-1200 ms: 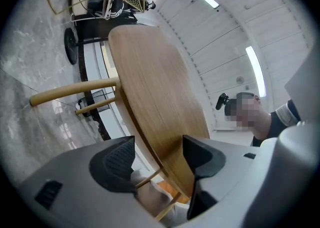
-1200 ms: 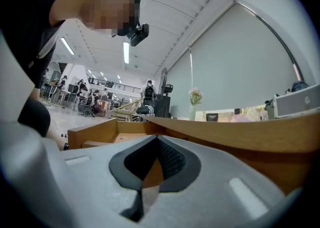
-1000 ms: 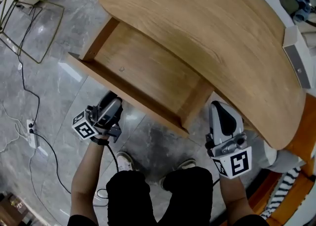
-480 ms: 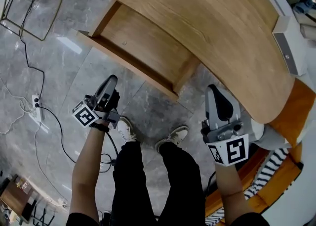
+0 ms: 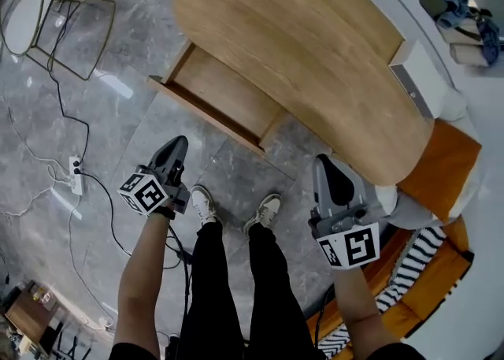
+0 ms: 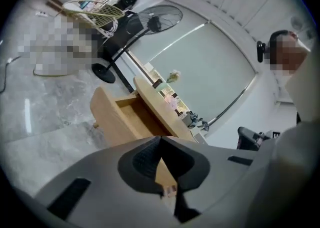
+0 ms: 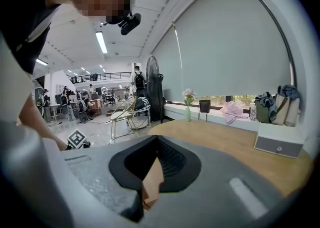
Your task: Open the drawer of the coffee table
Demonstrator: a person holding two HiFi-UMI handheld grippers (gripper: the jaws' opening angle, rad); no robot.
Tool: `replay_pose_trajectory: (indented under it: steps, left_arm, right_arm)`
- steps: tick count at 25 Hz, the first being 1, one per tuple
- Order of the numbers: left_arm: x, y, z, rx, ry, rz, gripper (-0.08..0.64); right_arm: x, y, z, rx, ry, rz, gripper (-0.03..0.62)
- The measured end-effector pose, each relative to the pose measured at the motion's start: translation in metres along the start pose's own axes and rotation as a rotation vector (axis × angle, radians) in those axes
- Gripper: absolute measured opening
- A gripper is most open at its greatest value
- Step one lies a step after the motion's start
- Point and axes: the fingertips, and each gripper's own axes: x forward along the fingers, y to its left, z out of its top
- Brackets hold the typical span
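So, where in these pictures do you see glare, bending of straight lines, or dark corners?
Head view: a white glare streak lies on the glossy floor left of the open drawer, and the edges curve. Left gripper view: strong wide-angle bending bows the window blind, and the corners go dark. Right gripper view: the ceiling light strip is blown out white, and the blind's frame curves.

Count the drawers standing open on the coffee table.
1: the drawer juts from under the coffee table, on the side facing the person; other, closed drawers may be hidden from view.
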Motion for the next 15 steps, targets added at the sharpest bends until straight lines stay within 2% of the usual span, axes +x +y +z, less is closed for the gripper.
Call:
replay_pose_trajectory:
  steps: [3,6,10,15]
  left_arm:
    - [-0.003,-0.033,0.031,0.071,0.012,0.001,0.008]
    - [-0.009,-0.066,0.066,0.177,0.016,0.018,0.008]
    - [-0.022,-0.114,0.115,0.273,-0.010,0.017,0.008]
    - [-0.030,-0.171,0.164,0.404,-0.005,0.002,0.008]
  right_arm:
    - [-0.003,0.001,0.037,-0.004,-0.015,-0.009,0.005]
    - [-0.008,0.006,0.084,-0.007,-0.040,-0.021,0.005]
    - [-0.024,0.014,0.143,-0.032,-0.067,-0.037,0.005]
    - [-0.049,0.013,0.194,-0.029,-0.078,-0.071,0.005]
